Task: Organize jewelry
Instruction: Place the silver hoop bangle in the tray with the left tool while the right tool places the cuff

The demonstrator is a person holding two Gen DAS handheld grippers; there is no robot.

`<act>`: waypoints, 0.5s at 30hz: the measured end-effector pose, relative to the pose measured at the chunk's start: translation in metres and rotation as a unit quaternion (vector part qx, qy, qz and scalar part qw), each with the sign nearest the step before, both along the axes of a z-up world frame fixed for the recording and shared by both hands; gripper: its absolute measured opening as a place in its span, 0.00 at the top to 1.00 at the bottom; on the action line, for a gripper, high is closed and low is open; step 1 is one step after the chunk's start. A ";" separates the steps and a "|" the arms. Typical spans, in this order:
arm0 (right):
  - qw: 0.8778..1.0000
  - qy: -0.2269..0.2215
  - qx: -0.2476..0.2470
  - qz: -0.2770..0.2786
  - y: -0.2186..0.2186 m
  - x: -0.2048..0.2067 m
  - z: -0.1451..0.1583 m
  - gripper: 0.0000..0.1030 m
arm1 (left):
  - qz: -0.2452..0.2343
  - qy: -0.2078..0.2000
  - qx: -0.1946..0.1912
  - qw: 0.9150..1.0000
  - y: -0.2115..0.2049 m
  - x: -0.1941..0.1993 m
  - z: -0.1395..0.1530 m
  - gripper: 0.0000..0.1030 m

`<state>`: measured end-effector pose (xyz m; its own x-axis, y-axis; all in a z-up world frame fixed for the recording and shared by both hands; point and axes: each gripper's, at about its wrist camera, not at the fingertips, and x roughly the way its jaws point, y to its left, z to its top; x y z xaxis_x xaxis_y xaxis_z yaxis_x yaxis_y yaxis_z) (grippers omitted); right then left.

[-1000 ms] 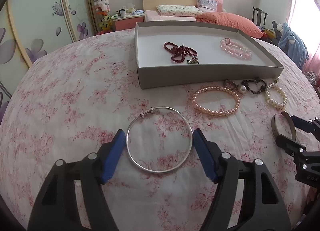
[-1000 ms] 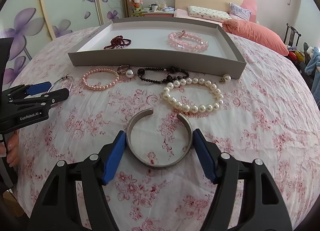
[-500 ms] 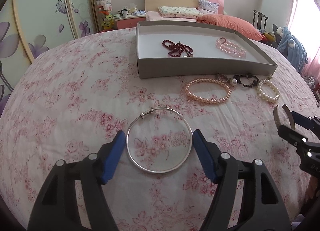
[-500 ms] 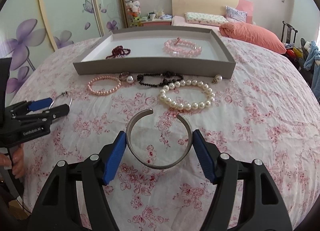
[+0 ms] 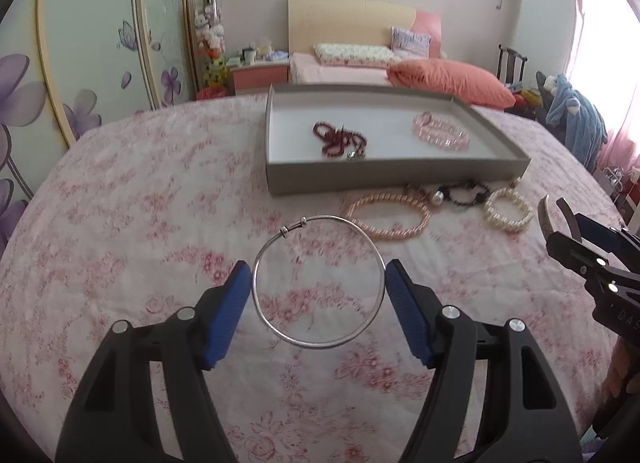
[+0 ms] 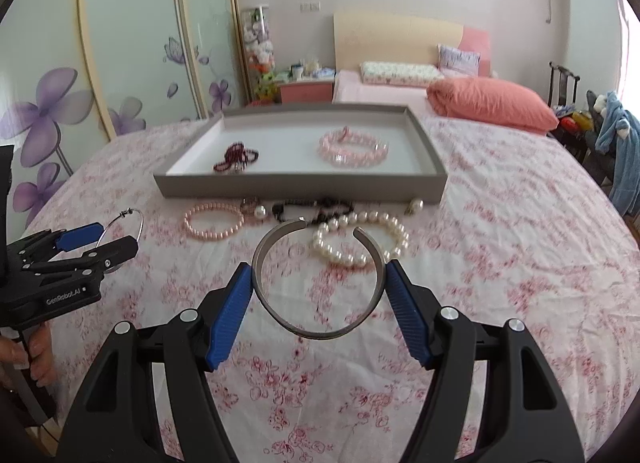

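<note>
My left gripper (image 5: pixel 319 283) is shut on a thin silver bangle (image 5: pixel 316 343) and holds it above the floral bedspread. My right gripper (image 6: pixel 319 283) is shut on an open grey metal cuff (image 6: pixel 320 333), also lifted. Each gripper shows in the other's view: the left gripper (image 6: pixel 96 239) with the bangle (image 6: pixel 124 219) at the left edge, the right gripper (image 5: pixel 580 235) with the cuff (image 5: pixel 543 217) at the right edge. A grey tray (image 5: pixel 360 179) (image 6: pixel 300 187) ahead holds a dark red bead string (image 5: pixel 340 139) and a pink bead bracelet (image 5: pixel 440 131).
On the bedspread in front of the tray lie a pink pearl bracelet (image 5: pixel 386 215) (image 6: pixel 214 221), a black bead bracelet (image 5: pixel 464 193) (image 6: pixel 312 209), a white pearl bracelet (image 5: pixel 508 209) (image 6: pixel 362 239) and loose pearl earrings (image 6: pixel 416 206). A bed (image 6: pixel 400 79) and wardrobe doors (image 6: pixel 120 43) stand behind.
Both grippers have lifted and drawn back with their bangle and cuff; the tray and loose bracelets look farther away and lower. Nothing on the bedspread has moved.
</note>
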<state>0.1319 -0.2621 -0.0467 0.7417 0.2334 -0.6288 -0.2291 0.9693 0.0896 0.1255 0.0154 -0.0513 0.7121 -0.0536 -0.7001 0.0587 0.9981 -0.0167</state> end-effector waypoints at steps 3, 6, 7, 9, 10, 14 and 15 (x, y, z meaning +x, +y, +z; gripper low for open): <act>1.000 -0.023 0.003 -0.004 -0.003 -0.003 0.009 0.34 | -0.002 -0.025 -0.002 1.000 -0.003 -0.006 0.011 0.35; 0.999 -0.047 0.006 -0.009 -0.004 -0.005 0.018 0.34 | -0.003 -0.054 -0.001 0.999 -0.008 -0.012 0.023 0.35; 0.999 -0.053 0.007 -0.010 -0.004 -0.006 0.020 0.34 | -0.004 -0.068 0.000 0.998 -0.010 -0.015 0.028 0.34; 0.997 -0.070 0.011 -0.014 -0.005 -0.007 0.026 0.34 | -0.005 -0.086 0.001 0.996 -0.013 -0.018 0.036 0.34; 0.997 -0.080 0.013 -0.016 -0.005 -0.008 0.030 0.34 | -0.006 -0.099 0.001 0.995 -0.016 -0.020 0.041 0.34; 0.993 -0.117 0.013 -0.023 -0.006 -0.010 0.042 0.34 | -0.009 -0.133 0.001 0.991 -0.022 -0.024 0.057 0.34; 0.992 -0.126 0.013 -0.025 -0.006 -0.011 0.046 0.34 | -0.009 -0.143 0.001 0.990 -0.024 -0.025 0.061 0.34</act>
